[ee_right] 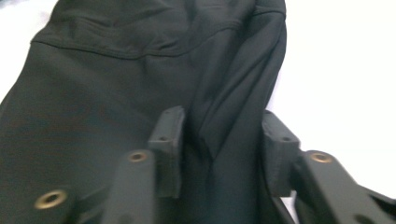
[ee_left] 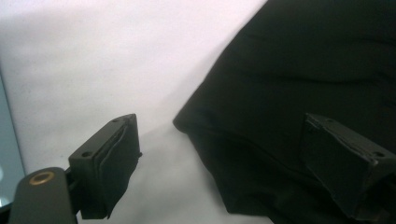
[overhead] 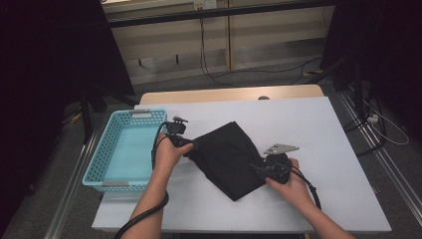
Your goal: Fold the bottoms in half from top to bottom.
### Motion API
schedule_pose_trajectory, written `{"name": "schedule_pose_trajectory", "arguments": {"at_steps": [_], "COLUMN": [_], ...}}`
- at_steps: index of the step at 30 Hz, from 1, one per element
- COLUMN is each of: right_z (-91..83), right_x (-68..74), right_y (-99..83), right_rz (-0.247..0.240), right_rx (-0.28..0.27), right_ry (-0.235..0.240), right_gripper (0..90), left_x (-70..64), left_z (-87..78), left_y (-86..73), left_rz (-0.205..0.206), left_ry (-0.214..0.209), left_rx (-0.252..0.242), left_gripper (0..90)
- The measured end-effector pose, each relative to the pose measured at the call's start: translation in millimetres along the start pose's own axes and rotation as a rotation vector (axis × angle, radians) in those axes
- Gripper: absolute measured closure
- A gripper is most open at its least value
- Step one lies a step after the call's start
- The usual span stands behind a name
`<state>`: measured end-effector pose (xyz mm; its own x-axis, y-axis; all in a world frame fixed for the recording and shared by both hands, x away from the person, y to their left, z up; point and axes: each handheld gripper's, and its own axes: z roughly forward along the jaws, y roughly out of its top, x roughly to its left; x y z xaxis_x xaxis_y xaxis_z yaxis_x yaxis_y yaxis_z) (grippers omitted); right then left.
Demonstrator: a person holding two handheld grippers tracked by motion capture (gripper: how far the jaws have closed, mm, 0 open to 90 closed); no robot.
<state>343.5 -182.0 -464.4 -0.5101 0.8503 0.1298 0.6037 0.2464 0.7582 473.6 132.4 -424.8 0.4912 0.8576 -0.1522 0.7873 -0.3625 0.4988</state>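
A light blue perforated plastic basket (overhead: 105,164) sits on the white counter (overhead: 318,129) just to the outer side of the left tool (overhead: 188,145), behind the hand that holds it. Its pale floor is bare as far as the high view shows, with nothing lying inside.

The folded black fabric garment (overhead: 230,155) lies flat on the counter between the two tools, touching both. From above it forms a rough diamond, with one corner pointing away from the person and another toward them. Its surface is matt and dark, with soft creases and a stitched seam running across the cloth ahead of the right tool.

The left tool (ee_left: 219,158) is spread wide. In the left gripper view, one jaw rests over bare counter and the other lies on top of the cloth, with the garment's rounded edge between them; nothing is pinched.

The right tool (ee_right: 223,149) sits at the opposite edge of the garment. In the right gripper view, its jaws stand apart with a raised fold of the black cloth running up between them. Whether the pads actually press that fold I cannot tell.
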Motion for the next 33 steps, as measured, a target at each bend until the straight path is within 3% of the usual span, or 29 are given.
{"name": "schedule_pose_trajectory", "arguments": {"at_steps": [3,7,10,11,13,15,18,20,22,23,27,33], "right_z": [0.2,0.4,0.2,0.1,-0.2,-0.4,-0.5,-0.5,-0.6,-0.6,-0.5,-3.7], "right_x": [2.8,7.9,7.1,7.3,7.6,7.6,7.7,7.9,7.9,7.8,9.7,11.7], "right_y": [-0.5,-0.3,-0.5,-0.6,-0.7,-0.9,-1.0,-0.9,-0.9,-0.8,0.2,3.0], "right_rz": [0.012,-0.007,0.000,0.001,-0.002,-0.002,-0.001,-0.003,-0.002,0.005,-0.015,-0.005], "right_rx": [-0.004,-0.007,-0.009,-0.010,-0.012,-0.015,-0.016,-0.016,-0.018,-0.020,-0.022,-0.040], "right_ry": [0.023,0.010,0.016,0.017,0.016,0.016,0.016,0.017,0.018,0.020,0.013,0.035], "right_gripper": [71.8,75.2,75.7,75.8,76.0,76.3,76.6,77.3,78.0,78.3,79.4,80.0], "left_x": [-1.0,-7.9,-17.5,-21.1,-26.1,-30.4,-34.2,-35.1,-34.8,-35.2,-36.7,-31.0], "left_z": [7.7,17.4,21.8,23.4,23.8,20.4,14.3,13.6,12.9,13.5,11.7,-2.2], "left_y": [-0.2,-0.5,-2.7,-2.8,-0.8,2.2,6.6,8.9,12.0,12.8,20.7,35.5], "left_rz": [-0.023,-0.041,-0.014,-0.030,-0.018,-0.040,-0.066,-0.083,-0.122,-0.134,-0.150,-0.143], "left_ry": [0.010,0.005,0.067,0.086,0.114,0.117,0.079,0.078,0.040,0.037,0.036,-0.012], "left_rx": [0.013,0.033,0.029,0.027,0.063,0.090,0.140,0.166,0.201,0.201,0.262,0.282], "left_gripper": [11.4,9.9,6.5,5.5,6.1,14.3,45.1,53.4,72.0,76.9,81.0,82.1]}}
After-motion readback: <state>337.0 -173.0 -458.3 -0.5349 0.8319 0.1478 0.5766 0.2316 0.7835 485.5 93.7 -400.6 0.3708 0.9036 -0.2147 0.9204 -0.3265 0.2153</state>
